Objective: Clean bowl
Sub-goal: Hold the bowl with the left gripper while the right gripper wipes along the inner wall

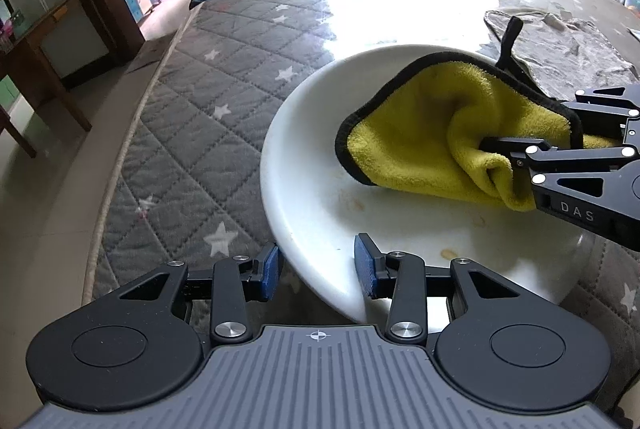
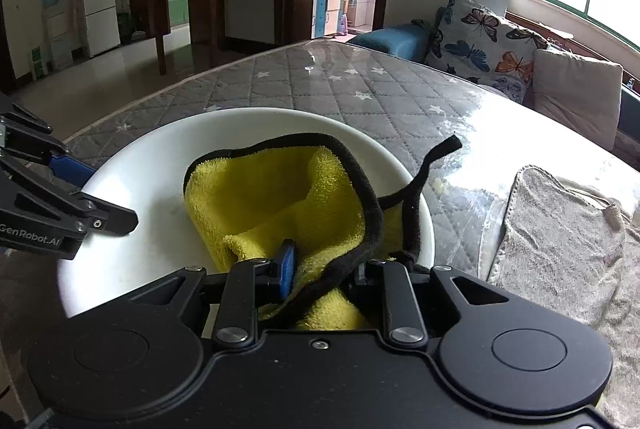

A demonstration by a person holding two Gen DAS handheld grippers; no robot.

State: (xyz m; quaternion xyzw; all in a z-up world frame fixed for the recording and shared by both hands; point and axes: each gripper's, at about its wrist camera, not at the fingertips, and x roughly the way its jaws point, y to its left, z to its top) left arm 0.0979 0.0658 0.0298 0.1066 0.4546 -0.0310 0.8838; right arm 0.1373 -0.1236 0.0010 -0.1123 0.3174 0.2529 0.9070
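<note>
Right tool (image 2: 320,269): jaws clamped narrow on a bunched fold of the yellow cloth (image 2: 276,205), black-edged, which lies inside the white bowl (image 2: 132,165) with its black loop tab (image 2: 436,157) trailing over the far rim. Left tool (image 1: 316,269): blue pads (image 1: 365,265) set astride the bowl's near rim, one outside, one inside; whether they press on the rim cannot be told.

Bowl: wide, shallow, white, with several small brownish stains (image 1: 448,252) on its inner surface; it stands on the counter (image 1: 224,77) near the near edge. Counter: covered by a grey quilted cloth with white stars under a glossy clear sheet.

Beside the bowl, toward the counter's right edge: a grey rag (image 2: 556,241), crumpled flat. Beyond the far edge: butterfly-print cushions (image 2: 480,41) on a blue sofa.
</note>
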